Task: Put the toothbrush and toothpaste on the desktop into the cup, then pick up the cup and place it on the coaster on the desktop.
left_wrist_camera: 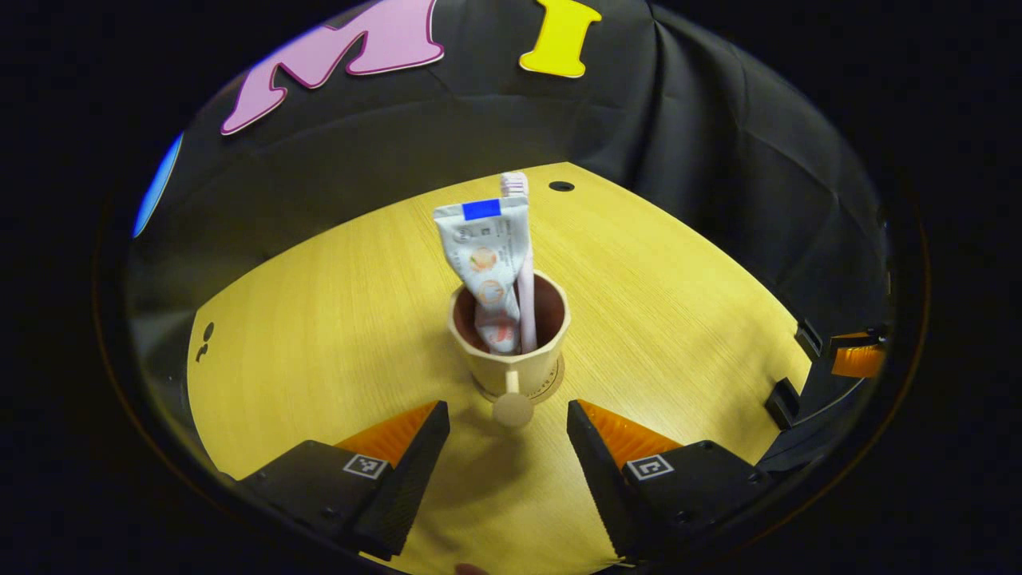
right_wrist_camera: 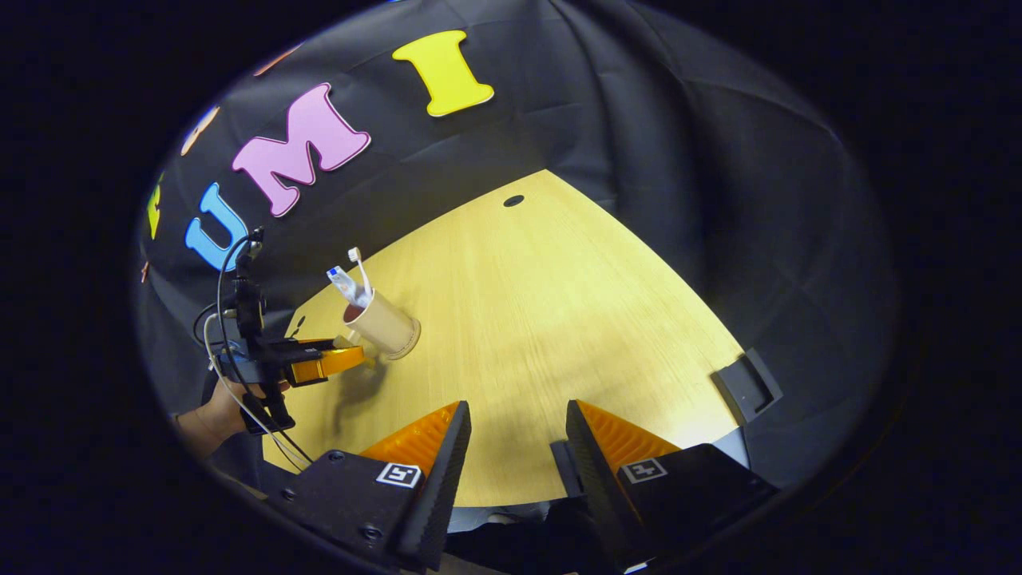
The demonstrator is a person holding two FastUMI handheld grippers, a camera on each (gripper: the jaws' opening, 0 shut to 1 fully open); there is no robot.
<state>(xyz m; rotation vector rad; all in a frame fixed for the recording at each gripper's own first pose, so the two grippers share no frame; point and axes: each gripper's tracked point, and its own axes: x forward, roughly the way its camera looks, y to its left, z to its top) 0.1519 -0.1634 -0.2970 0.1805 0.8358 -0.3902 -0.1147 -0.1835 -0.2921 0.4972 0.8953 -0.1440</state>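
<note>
Dark grommet hole (left_wrist_camera: 561, 186) in tabletop (left_wrist_camera: 335, 319)

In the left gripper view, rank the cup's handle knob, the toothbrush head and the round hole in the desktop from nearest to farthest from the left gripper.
1. Handle knob: just ahead of the left gripper, centred between its open fingers.
2. Toothbrush head: sticking up above the cup, behind the toothpaste.
3. Round hole: at the desktop's far edge, slightly right.

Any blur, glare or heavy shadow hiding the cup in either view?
Left gripper view: the cup is sharp and evenly lit, with only a soft shadow beside it on the desk. Right gripper view: cup small, tilted by fisheye bending; no glare.
</note>
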